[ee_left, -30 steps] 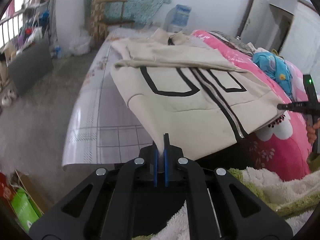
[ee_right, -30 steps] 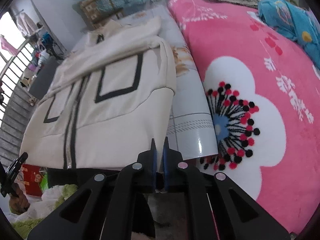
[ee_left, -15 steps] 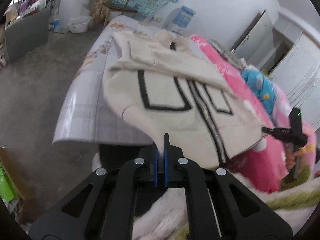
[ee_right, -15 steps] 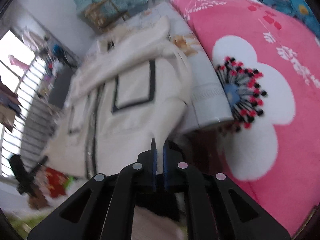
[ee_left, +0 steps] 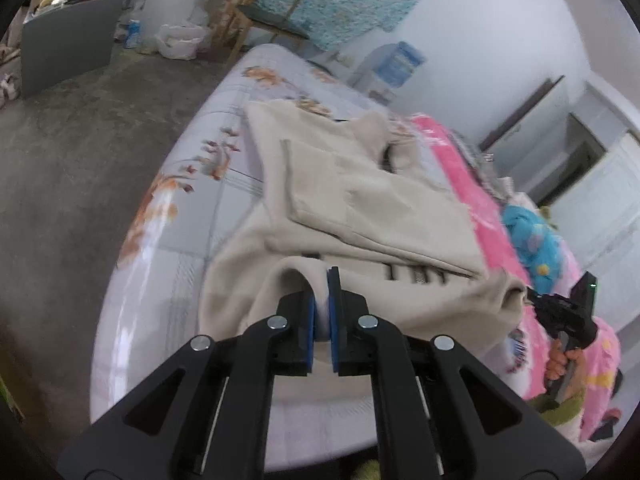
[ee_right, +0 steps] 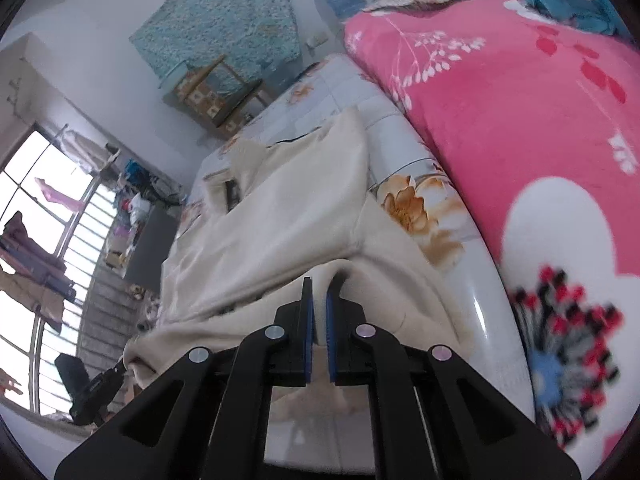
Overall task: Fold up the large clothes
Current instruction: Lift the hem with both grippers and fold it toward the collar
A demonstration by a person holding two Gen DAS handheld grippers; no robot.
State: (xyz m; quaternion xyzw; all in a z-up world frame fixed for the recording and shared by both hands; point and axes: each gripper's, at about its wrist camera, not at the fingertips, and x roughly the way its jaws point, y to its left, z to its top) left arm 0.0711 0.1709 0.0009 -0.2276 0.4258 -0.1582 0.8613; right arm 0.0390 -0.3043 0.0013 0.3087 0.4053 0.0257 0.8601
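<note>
A cream zip jacket (ee_left: 360,208) with black line trim lies on a floral table cover (ee_left: 188,152), its sleeves folded across the chest. My left gripper (ee_left: 322,280) is shut on the jacket's left hem corner, which is lifted and carried over the body. My right gripper (ee_right: 318,288) is shut on the right hem corner of the same jacket (ee_right: 288,224). The hem curls over between the two grippers and hides most of the zip. The right gripper also shows in the left wrist view (ee_left: 560,312), and the left gripper in the right wrist view (ee_right: 96,384).
A pink flowered blanket (ee_right: 540,128) lies along the right of the table cover (ee_right: 404,140), with a blue garment (ee_left: 528,236) on it. A wooden chair (ee_left: 260,12) and water dispenser (ee_left: 396,64) stand at the far end. Bare concrete floor (ee_left: 72,152) is on the left.
Both grippers have lifted the jacket's hem and carried it forward over the body toward the collar. The black rectangles and zip that showed before are now mostly covered.
</note>
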